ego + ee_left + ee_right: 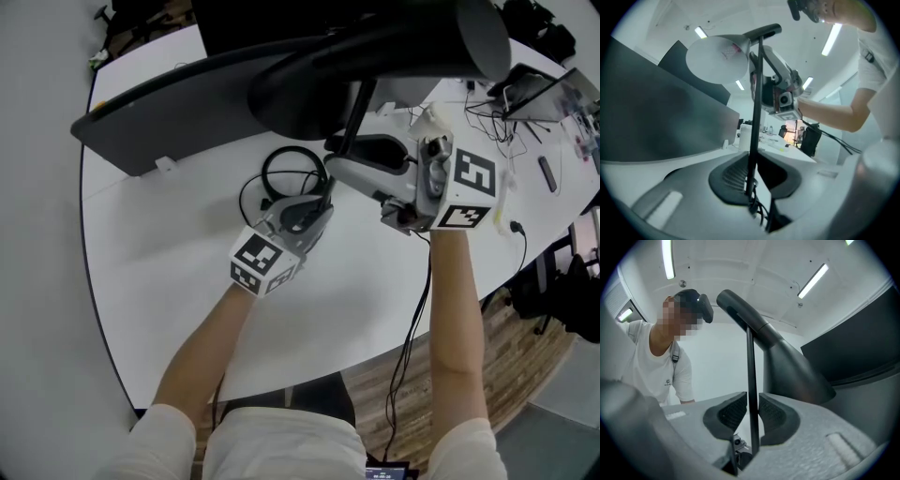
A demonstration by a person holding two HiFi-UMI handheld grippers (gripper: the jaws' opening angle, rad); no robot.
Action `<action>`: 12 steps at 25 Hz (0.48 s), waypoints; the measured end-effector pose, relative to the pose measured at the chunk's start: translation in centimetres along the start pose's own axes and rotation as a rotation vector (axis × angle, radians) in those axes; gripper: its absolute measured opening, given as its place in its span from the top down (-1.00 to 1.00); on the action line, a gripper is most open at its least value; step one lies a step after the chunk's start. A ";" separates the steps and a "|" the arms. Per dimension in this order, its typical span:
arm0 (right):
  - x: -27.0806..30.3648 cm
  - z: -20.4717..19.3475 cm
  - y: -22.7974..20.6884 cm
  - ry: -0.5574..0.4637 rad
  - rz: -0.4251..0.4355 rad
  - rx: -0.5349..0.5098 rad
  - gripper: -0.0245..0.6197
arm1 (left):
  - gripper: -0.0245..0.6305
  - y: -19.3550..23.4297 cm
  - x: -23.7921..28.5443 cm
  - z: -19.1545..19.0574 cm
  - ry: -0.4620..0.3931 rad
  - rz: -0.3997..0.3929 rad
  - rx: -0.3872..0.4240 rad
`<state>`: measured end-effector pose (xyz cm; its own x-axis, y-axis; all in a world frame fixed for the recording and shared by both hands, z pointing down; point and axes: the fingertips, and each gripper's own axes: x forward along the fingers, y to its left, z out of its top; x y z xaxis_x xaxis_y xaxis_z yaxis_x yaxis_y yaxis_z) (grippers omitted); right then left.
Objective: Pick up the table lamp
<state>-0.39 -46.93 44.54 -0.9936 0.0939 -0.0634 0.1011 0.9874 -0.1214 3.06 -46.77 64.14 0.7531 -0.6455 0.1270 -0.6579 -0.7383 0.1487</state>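
Note:
The table lamp has a thin black stem point(353, 117), a wide dark shade point(375, 47) at the top and a black ring base point(265, 173) on the white table point(169, 253). My left gripper point(307, 211) is low by the base. In the left gripper view the left gripper point(754, 164) has the stem point(755, 117) running down between its dark pads point(733, 176). My right gripper point(342, 161) is higher on the same stem. In the right gripper view the right gripper point(752, 411) has its pads point(733, 413) close on either side of the stem point(751, 376), under the shade point(787, 366).
A long dark panel point(169, 112) lies across the back of the table, just behind the lamp. Loose cables and small devices point(525, 94) lie at the back right. A black cable point(412, 328) hangs off the table's front edge, and dark bags point(562, 291) stand on the floor at the right.

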 end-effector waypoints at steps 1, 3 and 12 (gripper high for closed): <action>0.0 0.1 -0.1 -0.004 -0.001 -0.007 0.74 | 0.77 0.0 0.0 0.0 -0.005 -0.003 0.004; 0.1 0.3 -0.1 -0.006 -0.003 -0.017 0.77 | 0.77 0.1 0.0 0.1 -0.013 -0.004 0.006; 0.2 0.4 -0.2 -0.014 -0.032 -0.026 0.78 | 0.79 0.1 -0.1 0.2 -0.005 -0.004 0.029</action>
<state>-0.59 -47.12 44.12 -0.9954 0.0606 -0.0736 0.0677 0.9929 -0.0979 2.91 -46.77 63.94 0.7559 -0.6433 0.1214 -0.6545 -0.7463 0.1211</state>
